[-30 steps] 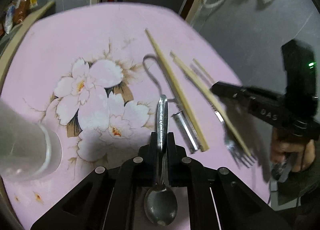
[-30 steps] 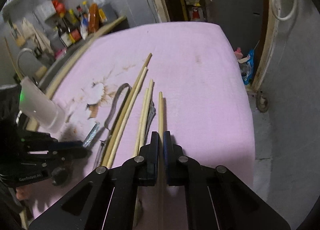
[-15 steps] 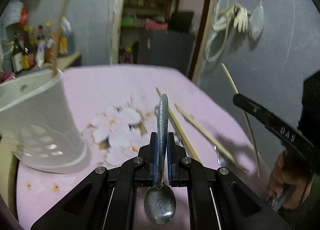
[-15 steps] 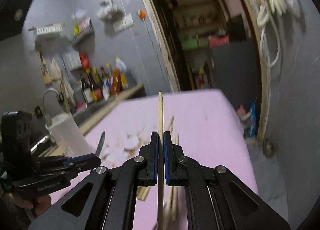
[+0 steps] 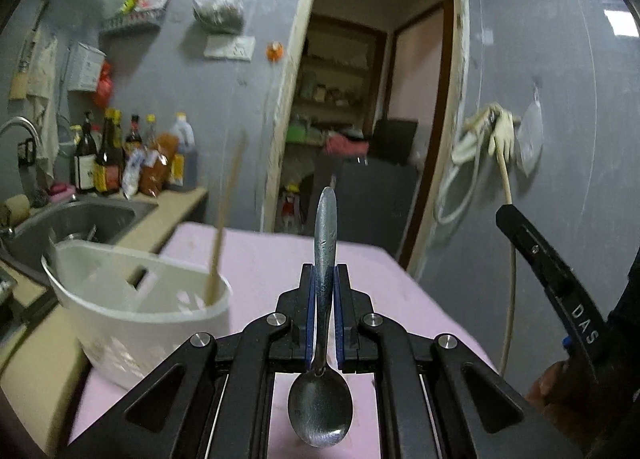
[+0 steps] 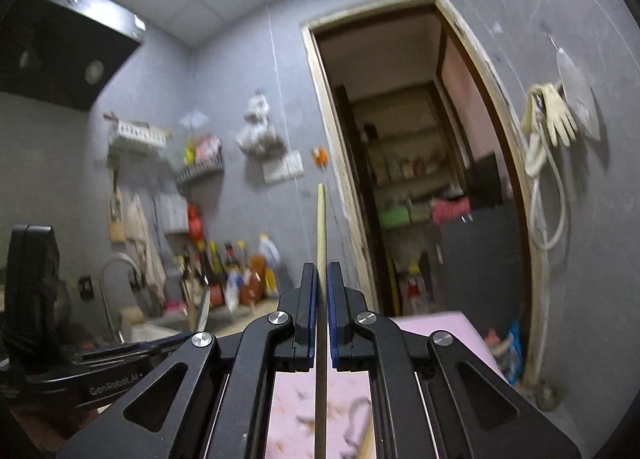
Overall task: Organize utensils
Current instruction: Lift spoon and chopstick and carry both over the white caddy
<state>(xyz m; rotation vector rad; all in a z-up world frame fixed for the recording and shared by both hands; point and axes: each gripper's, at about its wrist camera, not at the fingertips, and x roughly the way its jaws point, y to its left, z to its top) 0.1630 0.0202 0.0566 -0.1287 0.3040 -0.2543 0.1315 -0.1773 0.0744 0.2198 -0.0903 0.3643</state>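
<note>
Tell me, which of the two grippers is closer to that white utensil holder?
Left. The left gripper, clamping a spoon, sits just right of the white holder; the right gripper, holding a chopstick, is farther right.

Home kitchen: sink [image 5: 76, 219], sauce bottles [image 5: 120, 163], range hood [image 6: 60, 47].

A scratched, shiny metal spoon [image 5: 325, 243], a matt pale wooden chopstick [image 6: 321, 227], a white plastic holder [image 5: 136, 311], a pink cloth [image 5: 264, 255].

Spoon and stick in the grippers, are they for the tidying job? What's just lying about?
For the job:
- shiny metal spoon, in left gripper
- wooden chopstick, in right gripper
- white plastic utensil holder

Just there:
- sauce bottles
- steel sink
- rubber glove
</note>
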